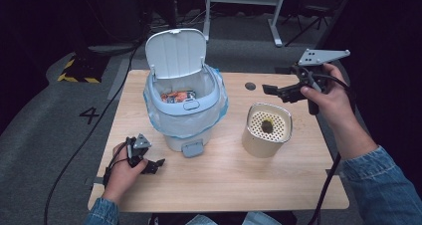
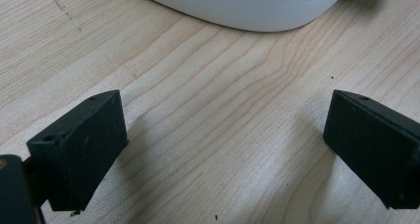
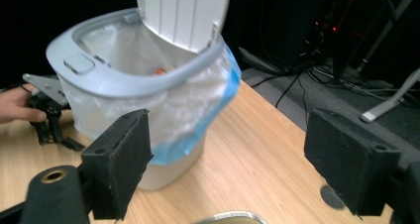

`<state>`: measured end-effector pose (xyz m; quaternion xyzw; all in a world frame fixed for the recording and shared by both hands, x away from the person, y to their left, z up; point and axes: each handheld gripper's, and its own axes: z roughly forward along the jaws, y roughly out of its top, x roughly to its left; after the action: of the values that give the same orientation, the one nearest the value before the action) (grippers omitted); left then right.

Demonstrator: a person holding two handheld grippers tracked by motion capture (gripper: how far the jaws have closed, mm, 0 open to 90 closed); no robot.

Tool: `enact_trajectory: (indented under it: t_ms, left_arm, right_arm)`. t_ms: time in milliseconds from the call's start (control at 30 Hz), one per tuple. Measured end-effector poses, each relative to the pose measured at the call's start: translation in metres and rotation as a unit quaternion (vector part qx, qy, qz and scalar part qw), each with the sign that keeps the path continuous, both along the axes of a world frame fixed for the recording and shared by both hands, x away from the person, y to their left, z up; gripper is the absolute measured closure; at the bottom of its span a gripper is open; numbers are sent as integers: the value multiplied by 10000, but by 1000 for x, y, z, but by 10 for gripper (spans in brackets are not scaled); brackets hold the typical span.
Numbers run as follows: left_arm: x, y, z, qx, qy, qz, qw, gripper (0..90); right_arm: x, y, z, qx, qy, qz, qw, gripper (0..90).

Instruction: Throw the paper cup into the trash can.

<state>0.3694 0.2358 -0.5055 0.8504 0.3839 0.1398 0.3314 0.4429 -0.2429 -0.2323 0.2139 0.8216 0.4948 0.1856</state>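
Right gripper, jaws apart and empty, is held above the beige strainer cup, whose scrap likely goes into the bin standing lid-up beside it. Left gripper rests open on the table by the bin's base, probably ready to steady it.

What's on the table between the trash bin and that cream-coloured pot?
Nothing: in the high view, only bare wood separates the bin from the pot. The right gripper hovers open behind that stretch, above the table.

pale blue bin, cream canister
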Motion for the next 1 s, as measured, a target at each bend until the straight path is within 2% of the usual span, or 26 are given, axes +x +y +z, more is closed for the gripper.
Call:
enact_trajectory:
  t_ms: [233, 433, 700, 833, 967, 1000]
  left_arm:
    - [-7, 4, 0, -10, -1, 120, 9999, 36]
    - [-7, 4, 0, -17, -6, 133, 9999, 36]
    - [-7, 5, 0, -23, 16, 122, 9999, 36]
    - [-7, 5, 0, -25, 17, 120, 9999, 36]
    - [-7, 5, 0, -23, 17, 121, 9999, 36]
    - [-7, 5, 0, -23, 17, 121, 9999, 36]
  right_arm:
    - [-5, -38, -19, 91, 149, -255, 9995, 193]
    - [-14, -65, -42, -90, 329, -568, 9978, 206]
    - [-28, -90, -77, -322, 501, -882, 9943, 208]
    - [-32, -101, -100, -424, 688, -1040, 9913, 205]
    - [-36, -109, -119, -442, 822, -1185, 9886, 205]
    - [-36, -109, -119, -442, 822, -1185, 9886, 205]
